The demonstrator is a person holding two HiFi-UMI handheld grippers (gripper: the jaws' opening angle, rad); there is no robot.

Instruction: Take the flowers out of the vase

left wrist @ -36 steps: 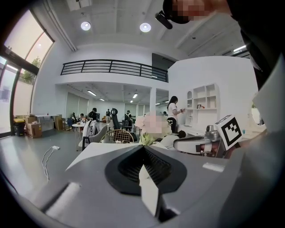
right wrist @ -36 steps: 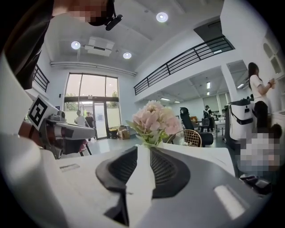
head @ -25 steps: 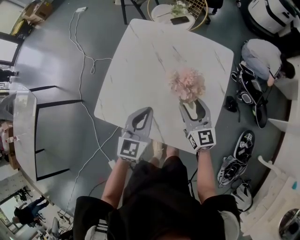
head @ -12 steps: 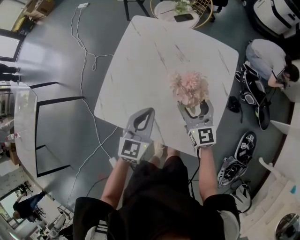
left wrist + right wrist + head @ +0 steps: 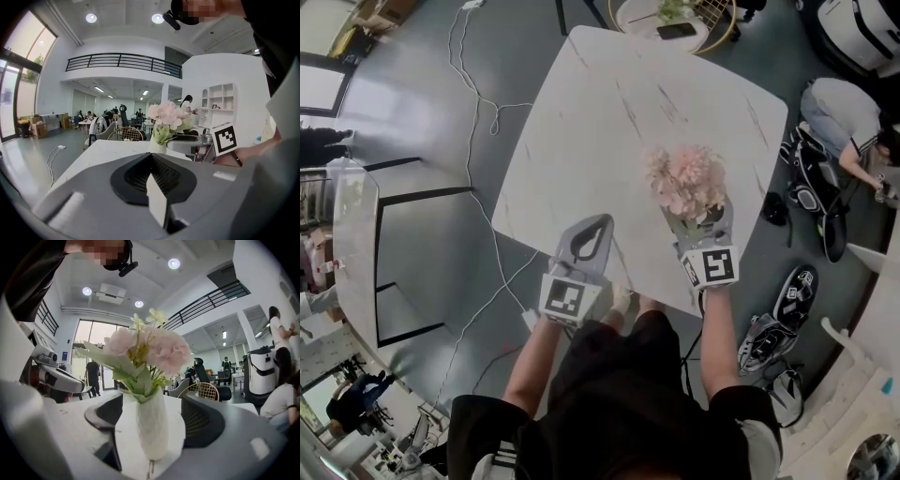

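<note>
both jaws of right tongs point(image 5: 701, 219) opening round the vase point(image 5: 151, 423), seemingly clear

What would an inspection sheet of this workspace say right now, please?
surface: white marble table.
job's things: pink flowers upright in the white vase, near the table's front right edge.
clutter: nothing seen on the table.
grippers: left gripper shut, empty; right gripper jaws opening, vase between them, pads clear of it.
cables: white cable trailing over the floor left of the table.
surroundings: crouched person and shoes on the floor at right.
</note>
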